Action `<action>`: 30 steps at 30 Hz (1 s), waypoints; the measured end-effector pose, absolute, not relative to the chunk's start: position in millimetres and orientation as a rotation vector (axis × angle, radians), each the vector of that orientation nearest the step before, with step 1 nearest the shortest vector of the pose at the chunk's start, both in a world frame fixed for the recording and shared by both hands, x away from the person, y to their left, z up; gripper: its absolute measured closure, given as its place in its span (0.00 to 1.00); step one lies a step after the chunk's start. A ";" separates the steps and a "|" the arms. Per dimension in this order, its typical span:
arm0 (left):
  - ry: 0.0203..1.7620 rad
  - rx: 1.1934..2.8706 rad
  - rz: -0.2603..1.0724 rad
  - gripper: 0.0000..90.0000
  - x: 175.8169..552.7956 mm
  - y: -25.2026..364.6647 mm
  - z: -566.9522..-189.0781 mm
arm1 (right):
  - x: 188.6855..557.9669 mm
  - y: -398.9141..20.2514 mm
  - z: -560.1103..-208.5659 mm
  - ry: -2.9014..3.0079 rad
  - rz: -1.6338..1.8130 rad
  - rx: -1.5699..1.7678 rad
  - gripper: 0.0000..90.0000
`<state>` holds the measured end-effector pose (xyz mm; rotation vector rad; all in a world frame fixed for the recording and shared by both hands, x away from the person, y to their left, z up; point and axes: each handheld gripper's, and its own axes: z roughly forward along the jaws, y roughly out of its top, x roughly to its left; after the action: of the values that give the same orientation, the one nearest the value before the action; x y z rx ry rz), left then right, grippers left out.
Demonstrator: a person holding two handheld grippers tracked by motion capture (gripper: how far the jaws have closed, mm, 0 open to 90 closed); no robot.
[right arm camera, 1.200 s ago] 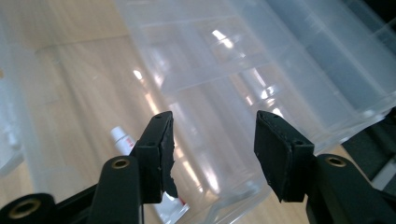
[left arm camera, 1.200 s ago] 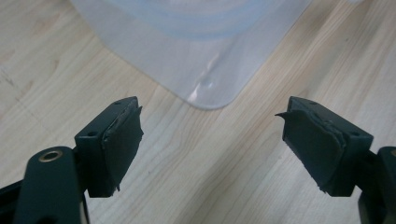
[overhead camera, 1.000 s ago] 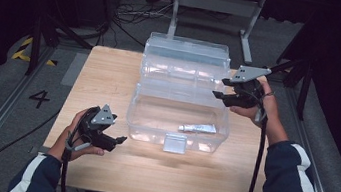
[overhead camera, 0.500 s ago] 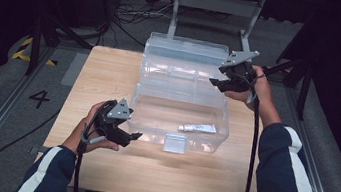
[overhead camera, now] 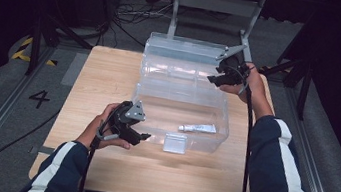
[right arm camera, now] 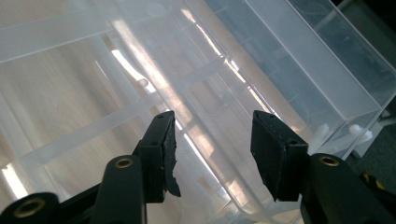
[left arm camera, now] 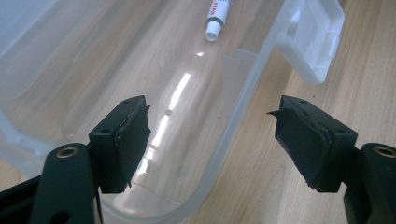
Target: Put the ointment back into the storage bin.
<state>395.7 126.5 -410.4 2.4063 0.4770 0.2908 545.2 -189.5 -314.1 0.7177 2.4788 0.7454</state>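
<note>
Clear plastic box [overhead camera: 181, 112] looks light, stiff, slippery; its rim suits gripping. Left claw [left arm camera: 210, 140], just narrowing, straddles the near wall unclamped; right claw [right arm camera: 212, 154], likewise narrowing, holds nothing at the lid [overhead camera: 184, 57].

Both grippers [overhead camera: 144, 137] [overhead camera: 211, 79] flank the clear box [overhead camera: 183, 95] (tube [overhead camera: 197, 127] inside).

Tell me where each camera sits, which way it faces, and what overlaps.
High view: above the person's side, looking forward and down on the light wooden table; both forearms, left gripper and right gripper show.
Left gripper view: rides the left gripper, looking down its open black jaws at the clear plastic box's near rim.
Right gripper view: rides the right gripper, looking between open jaws at the box's raised clear lid.
Shared: high and left gripper views both show the small white tube inside the box.
</note>
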 end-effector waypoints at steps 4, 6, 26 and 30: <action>0.457 2.429 0.295 0.37 397.7 121.4 -414.7 | 549.5 -187.8 -316.5 2.516 0.745 0.713 0.60; 0.440 2.439 0.307 0.46 397.8 119.9 -415.5 | 548.2 -185.8 -315.0 2.528 0.757 0.698 0.67; 0.387 2.474 0.238 0.80 400.6 115.2 -421.7 | 545.9 -153.5 -305.8 2.591 0.598 0.613 0.80; 0.415 2.466 0.228 0.79 400.6 115.1 -421.6 | 545.7 -144.3 -304.3 2.601 0.553 0.607 0.81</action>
<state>400.6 115.1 -421.6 2.4664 0.4147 0.2280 545.7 -144.3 -304.3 0.6070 2.6008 0.5527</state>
